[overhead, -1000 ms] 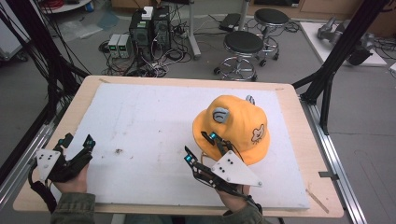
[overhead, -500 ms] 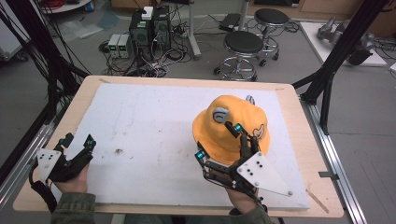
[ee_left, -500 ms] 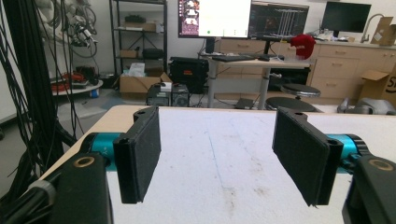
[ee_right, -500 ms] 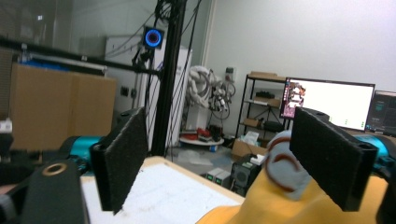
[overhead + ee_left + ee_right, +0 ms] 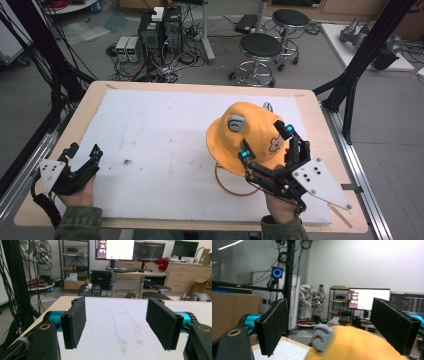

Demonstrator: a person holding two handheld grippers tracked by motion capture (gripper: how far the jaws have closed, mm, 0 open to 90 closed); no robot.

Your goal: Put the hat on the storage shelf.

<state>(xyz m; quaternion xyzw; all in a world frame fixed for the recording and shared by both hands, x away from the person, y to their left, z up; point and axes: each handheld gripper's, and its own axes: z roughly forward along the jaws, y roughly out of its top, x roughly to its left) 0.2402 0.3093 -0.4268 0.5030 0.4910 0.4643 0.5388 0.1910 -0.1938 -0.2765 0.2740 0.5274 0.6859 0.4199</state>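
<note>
A yellow bucket hat [image 5: 252, 132] with small grey ears and a cartoon patch lies on the white mat [image 5: 160, 135], right of centre. Its chin cord [image 5: 227, 185] loops out toward the front edge. My right gripper [image 5: 266, 142] is open and hangs over the hat's near brim, one jaw on each side of it, tilted upward. In the right gripper view the hat [image 5: 352, 347] bulges up between the open jaws, a grey ear [image 5: 320, 336] near the middle. My left gripper [image 5: 82, 151] is open at the mat's front left corner, holding nothing; its pads [image 5: 73, 325] frame bare mat.
The wooden table edge [image 5: 200, 86] rims the mat. Black frame posts [image 5: 357, 70] stand at the right and left sides. Stools [image 5: 260, 47] and computer boxes [image 5: 160, 27] sit on the floor beyond the far edge.
My right gripper moved right and forward from left of the hat onto its near brim and tilted upward. The left gripper stayed put.
</note>
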